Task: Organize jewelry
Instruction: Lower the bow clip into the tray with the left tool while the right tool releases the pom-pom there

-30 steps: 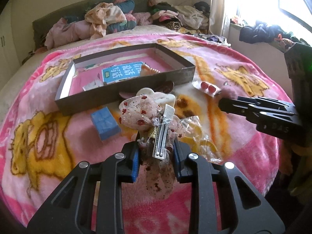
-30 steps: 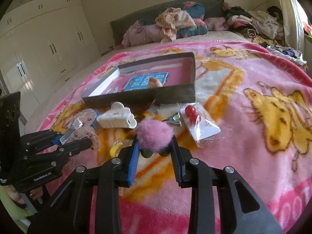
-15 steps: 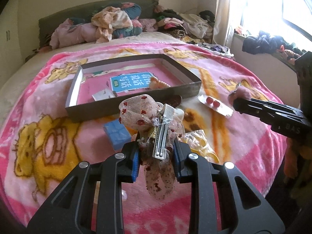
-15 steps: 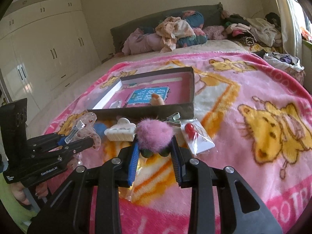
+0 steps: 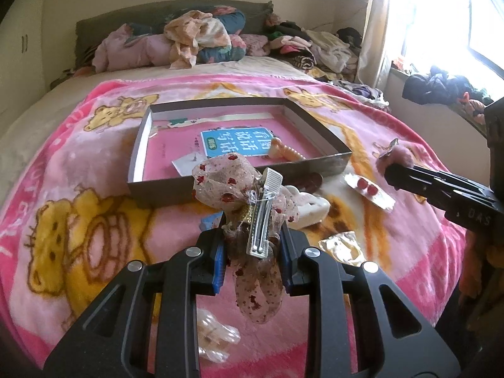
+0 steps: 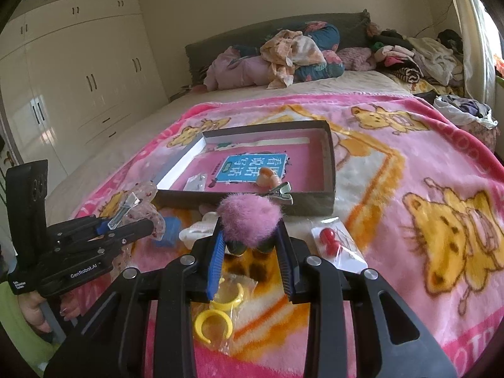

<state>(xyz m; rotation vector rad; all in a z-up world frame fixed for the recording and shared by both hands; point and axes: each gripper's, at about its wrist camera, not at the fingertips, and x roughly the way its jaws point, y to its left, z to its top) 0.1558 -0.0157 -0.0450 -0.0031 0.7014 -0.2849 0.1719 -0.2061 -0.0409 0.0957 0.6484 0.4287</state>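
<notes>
**Two hair clips held above the blanket, both aimed at the box**

Two grippers each carry one piece. The left gripper (image 5: pixel 252 255) is clamped on a sheer bow hair clip (image 5: pixel 242 201) with red dots, its metal alligator clip facing up, probably so the fabric hangs free below the jaws. The right gripper (image 6: pixel 250 245) pinches a pink pom-pom clip (image 6: pixel 249 220), metal end pointing toward the shallow grey box (image 6: pixel 327 157). The box sits on the pink bear-print blanket (image 6: pixel 409 163) on the bed, already holding a blue card and a peach claw clip. Loose around its near wall lie a white claw clip (image 5: pixel 310 209), a bagged red bead pair (image 6: pixel 329 241) and yellow rings (image 6: pixel 214 323), apparently awaiting sorting.
</notes>
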